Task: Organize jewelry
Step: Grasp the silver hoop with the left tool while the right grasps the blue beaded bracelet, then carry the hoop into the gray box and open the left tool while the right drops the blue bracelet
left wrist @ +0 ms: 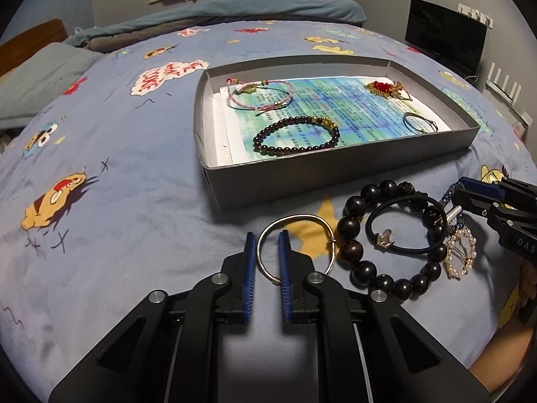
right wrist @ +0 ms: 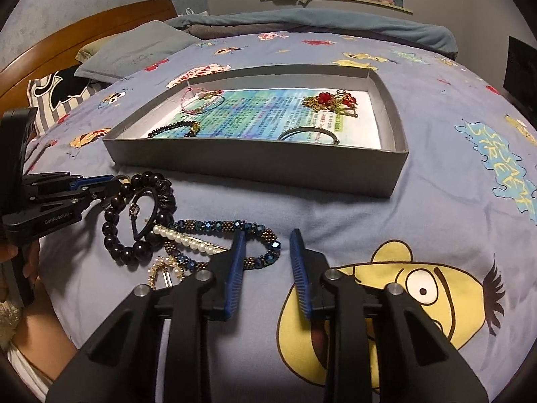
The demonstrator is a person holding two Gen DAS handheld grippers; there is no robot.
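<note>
A silver bangle lies on the blue bedspread, and my left gripper is shut on its left rim. To its right are a large dark bead bracelet, a black hair tie with a crown charm, and a pearl ring clip. My right gripper is open around the end loop of a blue beaded bracelet; a gap shows at the right pad. The grey tray behind holds a pink cord bracelet, a dark bead bracelet, a red-gold piece and a thin ring.
A pearl bar clip lies across the pile beside the blue bracelet. Pillows and a wooden headboard are far left, with a folded blanket behind the tray. A black screen stands at the right. A person's forearm shows at the lower left.
</note>
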